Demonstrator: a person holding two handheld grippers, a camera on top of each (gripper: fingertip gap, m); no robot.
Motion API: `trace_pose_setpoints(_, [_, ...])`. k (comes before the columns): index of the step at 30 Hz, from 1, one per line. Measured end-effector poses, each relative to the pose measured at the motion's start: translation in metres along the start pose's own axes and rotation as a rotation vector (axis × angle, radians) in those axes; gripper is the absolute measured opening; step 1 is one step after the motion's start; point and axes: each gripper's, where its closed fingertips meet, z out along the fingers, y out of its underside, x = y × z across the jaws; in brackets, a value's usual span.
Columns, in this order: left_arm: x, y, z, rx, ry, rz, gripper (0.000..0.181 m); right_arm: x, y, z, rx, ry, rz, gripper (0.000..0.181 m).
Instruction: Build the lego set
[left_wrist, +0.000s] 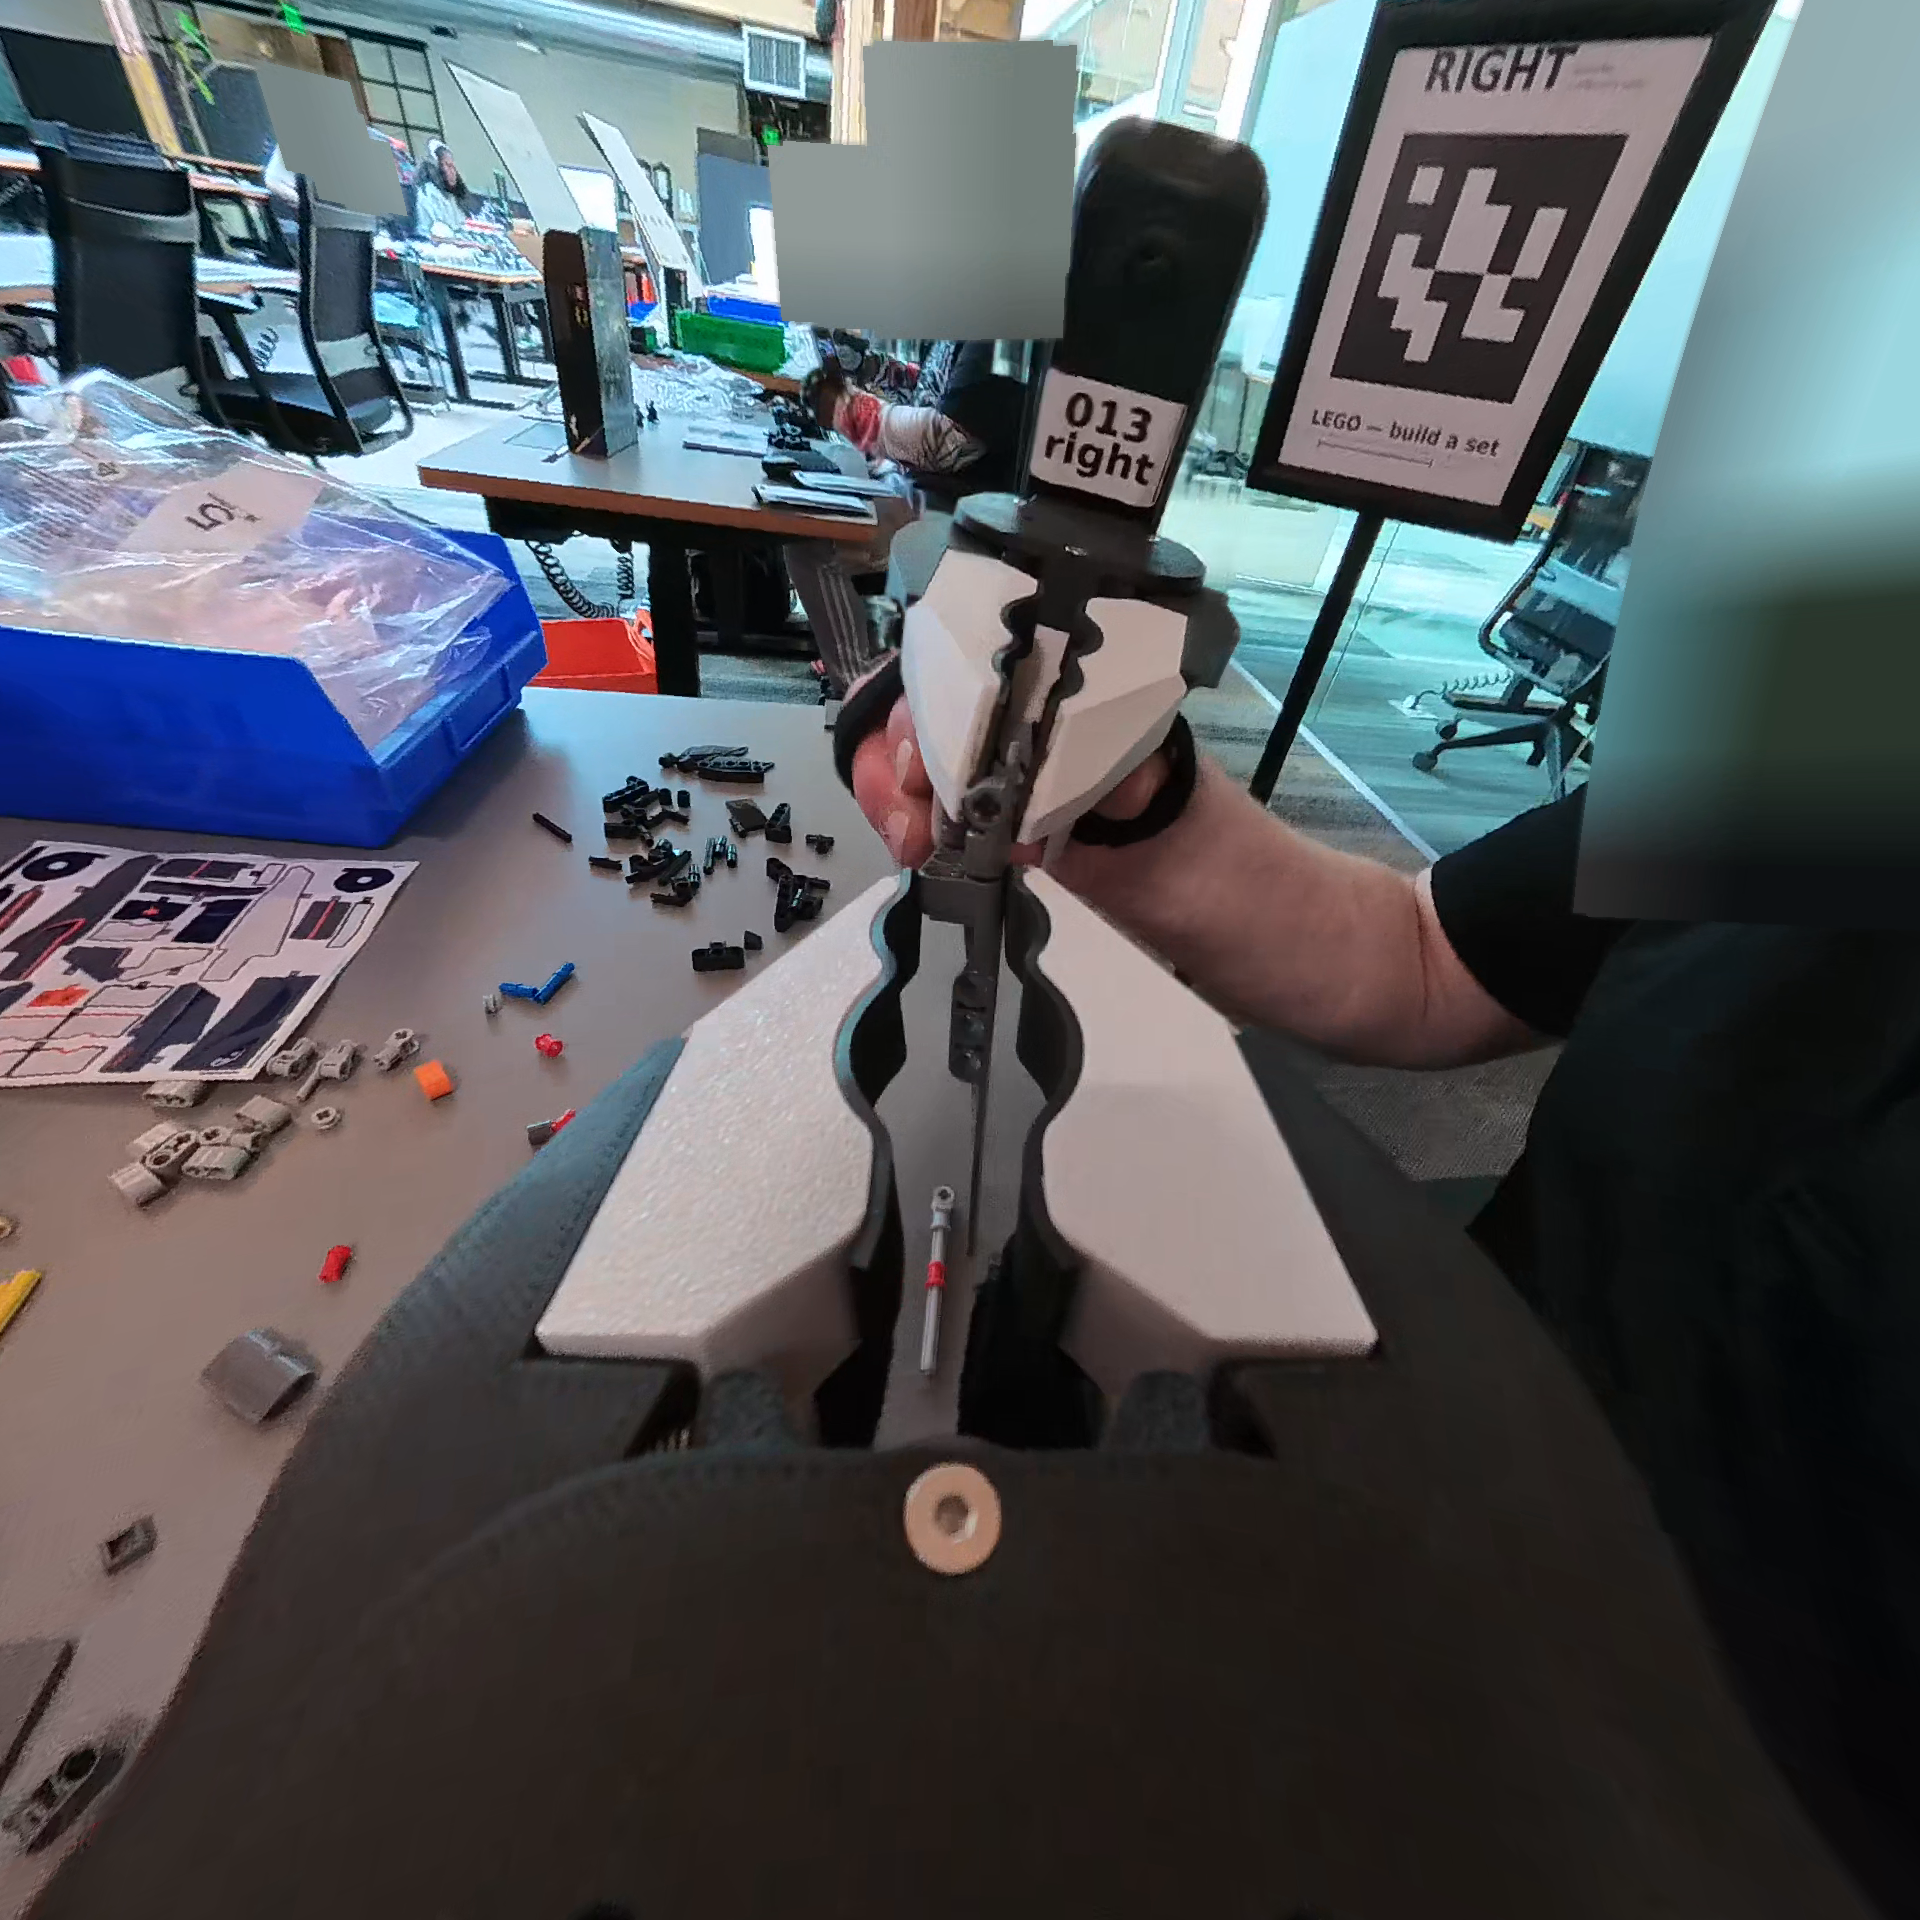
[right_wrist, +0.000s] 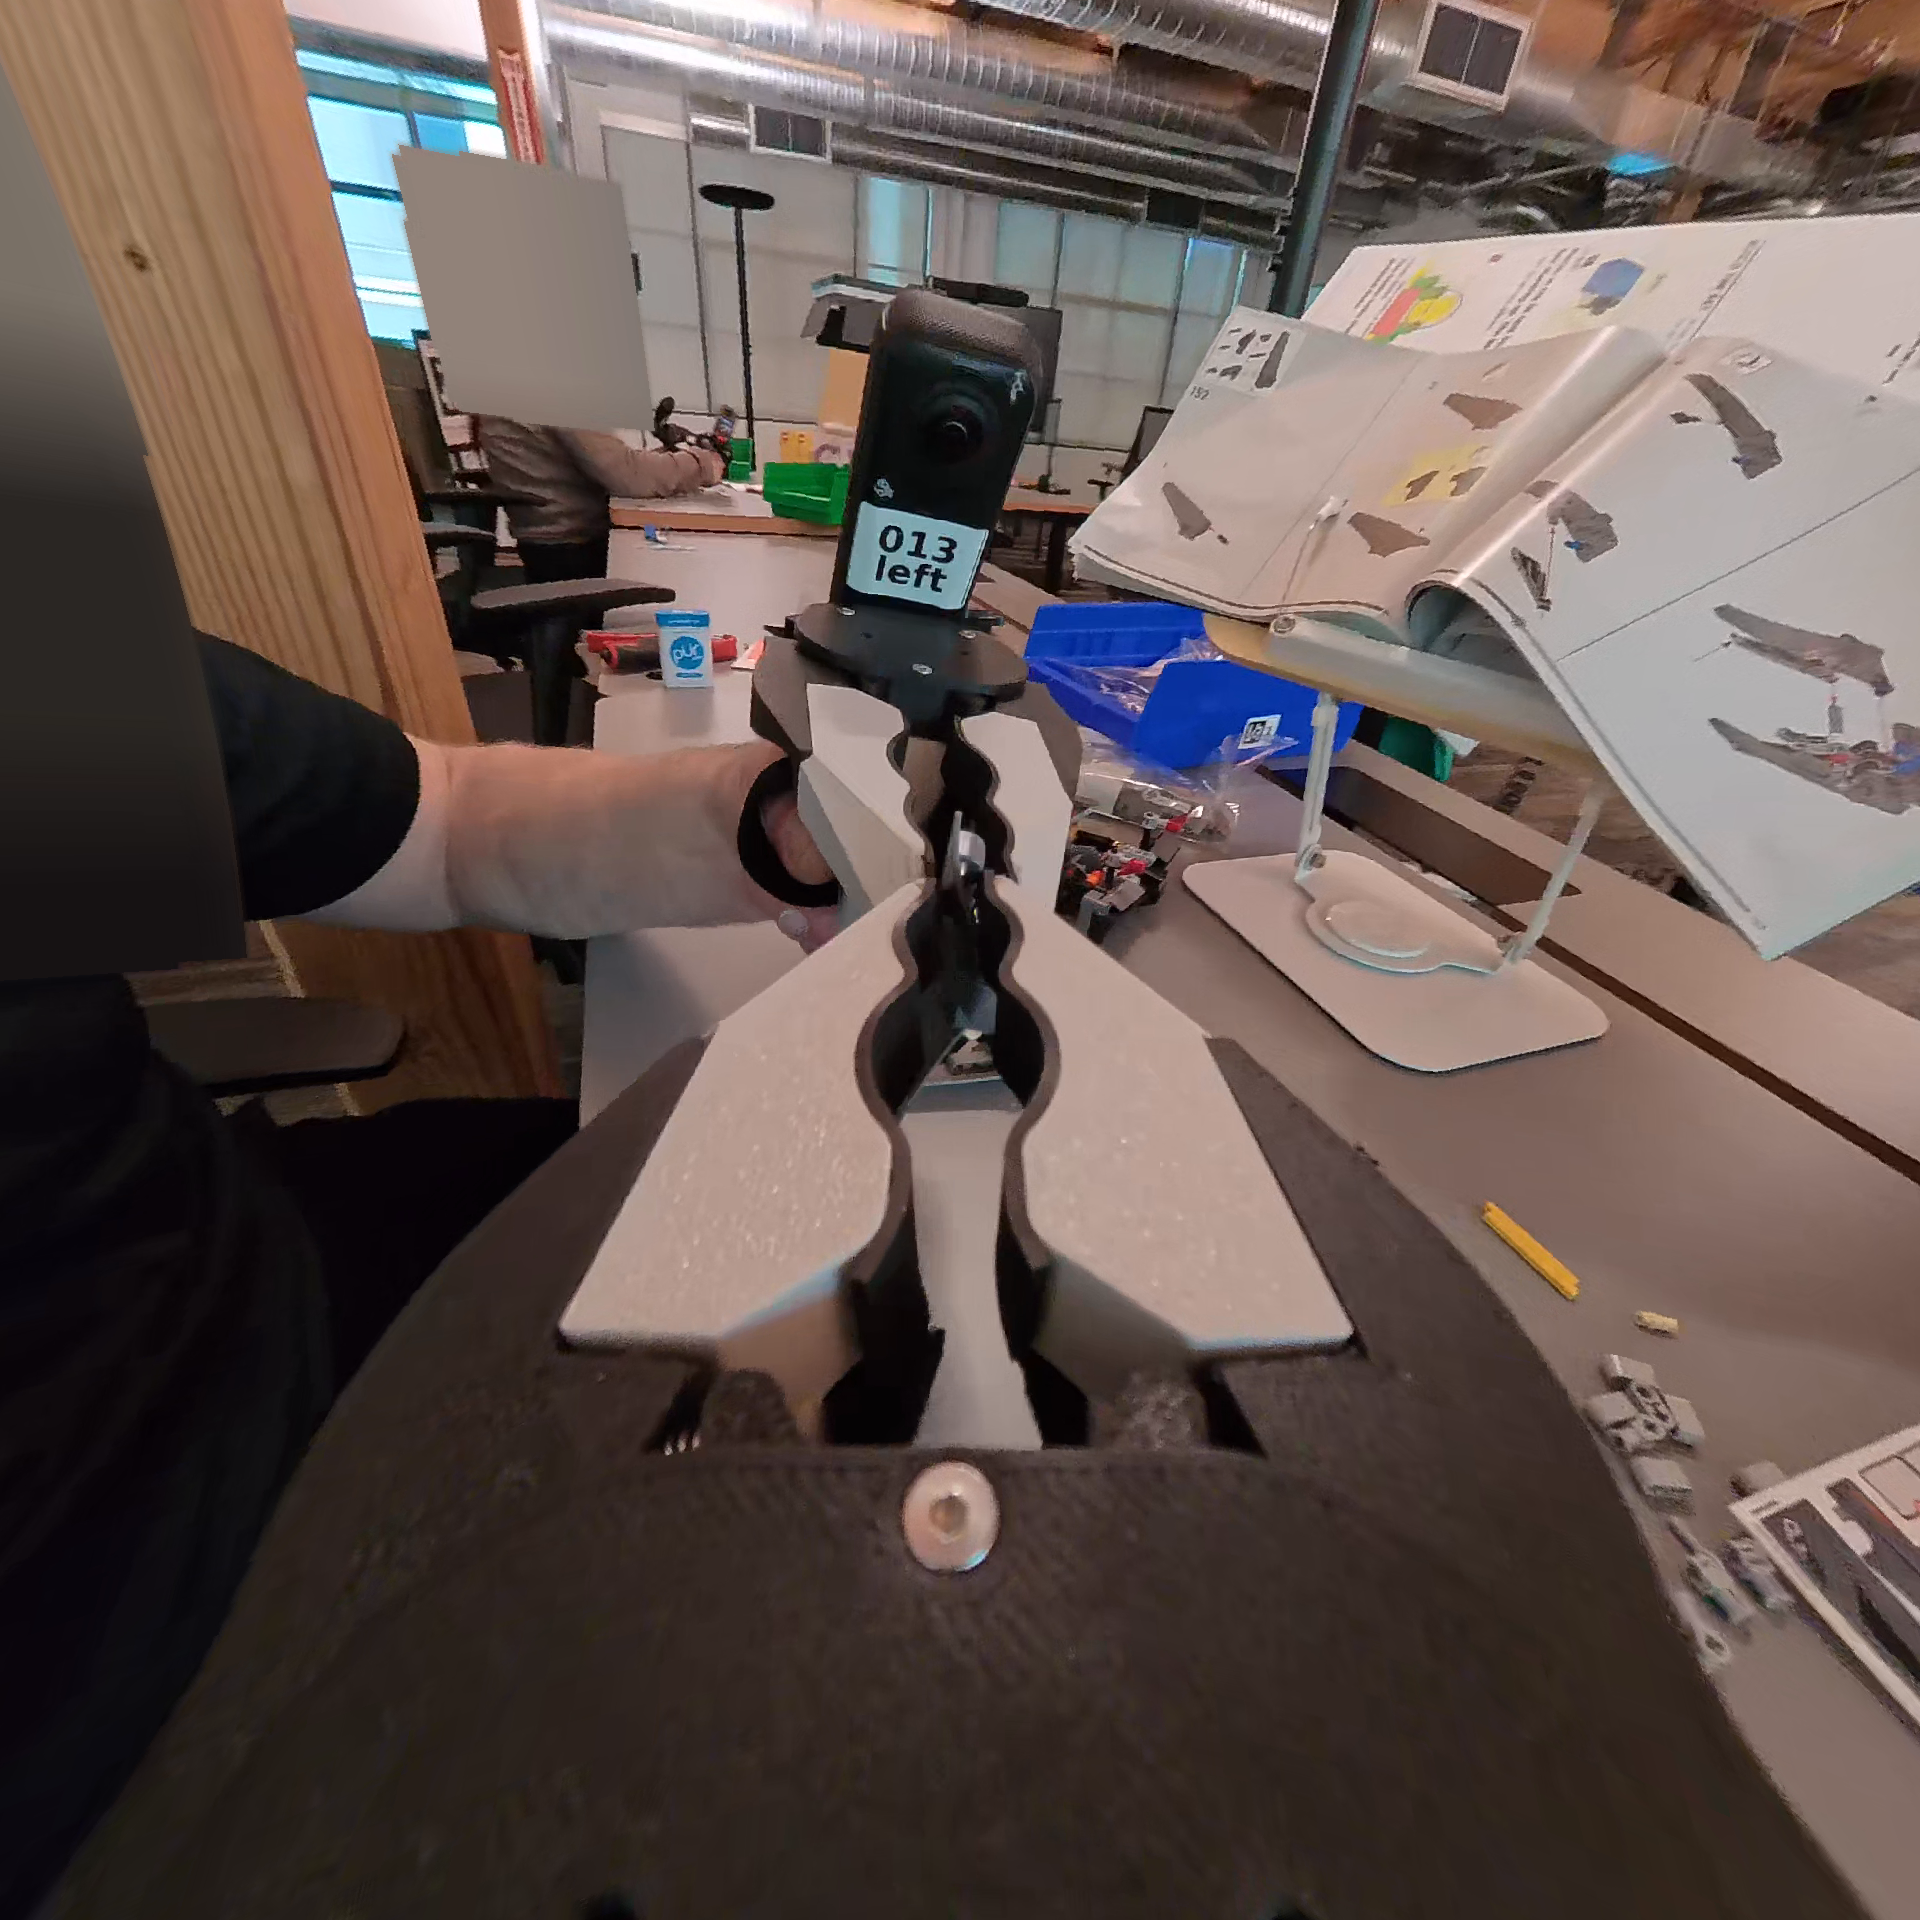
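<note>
Left wrist view: left tongs (left_wrist: 961, 914) and right tongs (left_wrist: 992, 800) are meeting tip to tip, both clenching one slim grey lego assembly (left_wrist: 971, 997) held in mid-air above the surface (left_wrist: 623, 748). Twisting risks snapping it apart or dropping it among loose pieces (left_wrist: 707, 831). Only the right wrist view is showing the open instruction booklet (right_wrist: 1558, 499).

Open-plan office workspace. Evidence: rows of desks (left_wrist: 665, 488), black office chairs (left_wrist: 343, 312), exposed ceiling ducts (right_wrist: 935, 94), glass partitions (right_wrist: 1039, 301), timber column (right_wrist: 249, 416). Desk-top fittings: blue parts bins (left_wrist: 260, 717), bookstand (right_wrist: 1392, 935) with open manual (right_wrist: 1558, 499), framed marker sign (left_wrist: 1475, 260).
</note>
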Motion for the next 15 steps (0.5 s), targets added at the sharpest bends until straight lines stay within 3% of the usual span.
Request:
trace_pose_setpoints(7, [-0.014,0.001,-0.004,0.021,-0.096,0.039,0.020,0.013,-0.010,-0.009,0.137,-0.014,0.178,0.001])
trace_pose_setpoints(10, [-0.012,0.000,-0.003,0.017,-0.104,0.070,0.009,0.014,-0.010,-0.012,0.177,-0.045,0.245,0.001])
trace_pose_setpoints(15, [-0.009,-0.004,0.001,0.018,-0.118,0.124,0.007,0.014,-0.008,-0.012,0.181,-0.054,0.259,0.002])
